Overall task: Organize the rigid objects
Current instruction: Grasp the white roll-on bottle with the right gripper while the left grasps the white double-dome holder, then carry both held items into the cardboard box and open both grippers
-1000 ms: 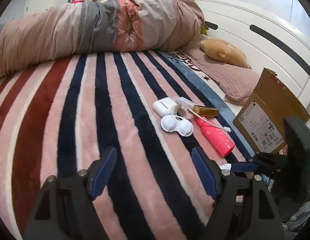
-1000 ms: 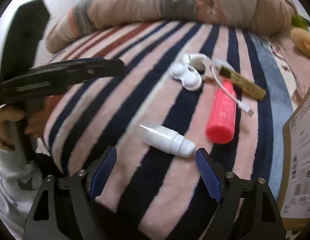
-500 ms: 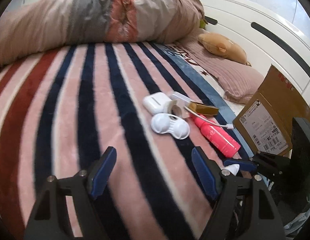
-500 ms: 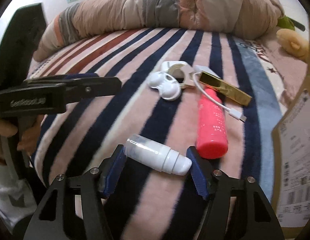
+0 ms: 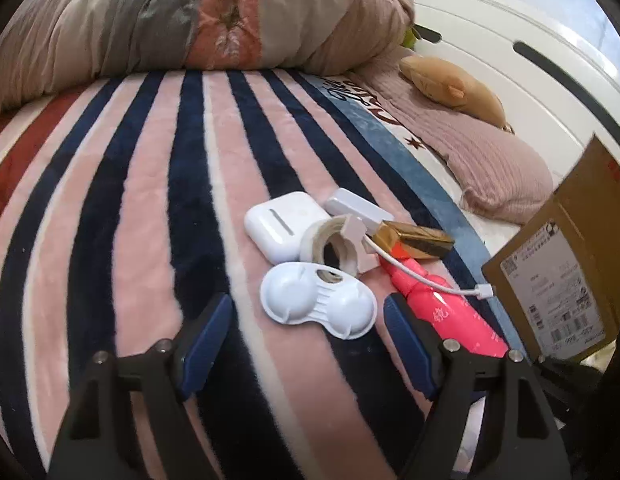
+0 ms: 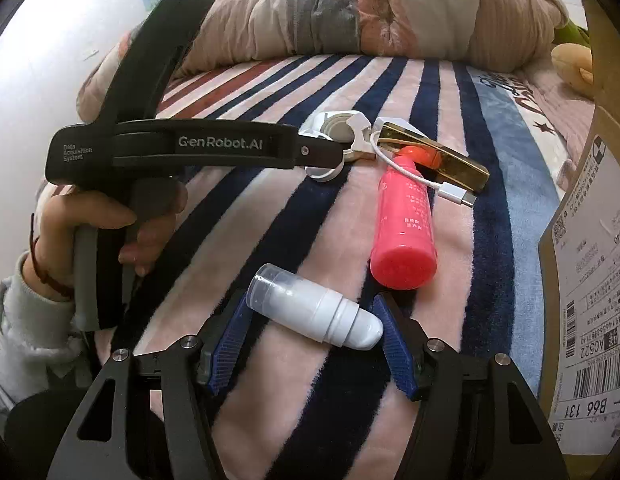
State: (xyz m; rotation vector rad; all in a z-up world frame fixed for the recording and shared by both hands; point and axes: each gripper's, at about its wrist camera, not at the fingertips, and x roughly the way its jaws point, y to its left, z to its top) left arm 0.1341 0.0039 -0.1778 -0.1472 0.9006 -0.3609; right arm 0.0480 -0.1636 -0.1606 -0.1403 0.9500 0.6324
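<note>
A white contact lens case (image 5: 318, 303) lies on the striped blanket (image 5: 142, 216) just ahead of my open left gripper (image 5: 308, 334). Behind it sit a white earbud case (image 5: 282, 224), a tape roll (image 5: 329, 246), a gold bar-shaped item (image 5: 419, 238), a white cable (image 5: 425, 278) and a pink bottle (image 5: 453, 316). In the right wrist view, my right gripper (image 6: 311, 338) is shut on a white spray bottle (image 6: 313, 310), gripped end to end. The pink bottle (image 6: 405, 220) lies beyond it.
A cardboard box with shipping labels (image 5: 565, 264) stands at the right, also in the right wrist view (image 6: 589, 260). A rolled duvet (image 5: 190, 20) lies at the back; a pillow (image 5: 481, 160) and plush toy (image 5: 453, 84) lie by the white headboard (image 5: 509, 64).
My right gripper closed around the white spray bottle. My left gripper moved forward and right, toward the contact lens case.
</note>
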